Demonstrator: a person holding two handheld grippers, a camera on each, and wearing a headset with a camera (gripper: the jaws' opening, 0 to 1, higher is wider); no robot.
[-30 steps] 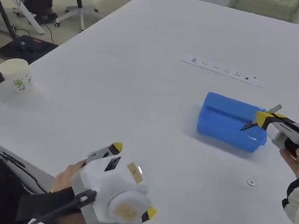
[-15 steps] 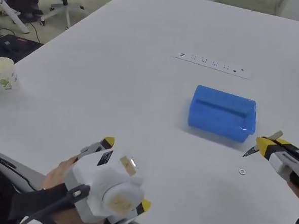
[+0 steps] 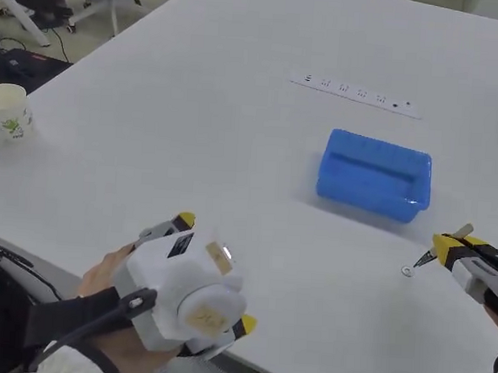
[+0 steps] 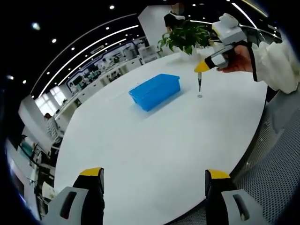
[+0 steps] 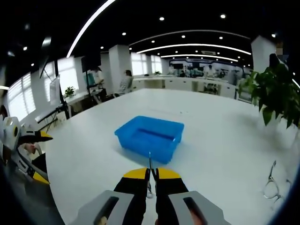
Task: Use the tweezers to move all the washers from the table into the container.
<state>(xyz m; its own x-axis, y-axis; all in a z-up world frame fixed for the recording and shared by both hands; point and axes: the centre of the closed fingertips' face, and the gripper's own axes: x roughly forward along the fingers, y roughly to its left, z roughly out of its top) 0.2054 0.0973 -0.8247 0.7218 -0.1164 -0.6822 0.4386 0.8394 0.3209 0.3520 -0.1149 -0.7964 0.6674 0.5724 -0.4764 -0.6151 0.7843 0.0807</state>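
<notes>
Washer: one small washer (image 3: pixel 407 271) lies flat on the table (image 3: pixel 237 110), near the blue container (image 3: pixel 375 176), on its side toward us and not touching it.
Right gripper: the right gripper (image 5: pixel 151 174) has its fingers (image 5: pixel 136 176) closed on the tweezers (image 4: pixel 199 83). The tips hang right at the washer, and we cannot tell whether they touch it.
Left gripper: the left gripper (image 4: pixel 153 174) sits well apart from the container, its fingers (image 4: pixel 91 174) spread open on nothing.
Step, as we judge it: lining the tips up for the pinch.
Risk, skating: the washer is thin and the table looks smooth. Tips landing off-centre or too steeply would likely push it along or flick it away.
Risk, weak pinch: a skewed hold on the rim could let the washer drop short of the container wall.
Risk, tool twist: if we squeeze too hard, the tweezers may rotate between the fingers and their tips may cross.
Risk, container: nothing pins it down, so a knock on its rim could shove it.
</notes>
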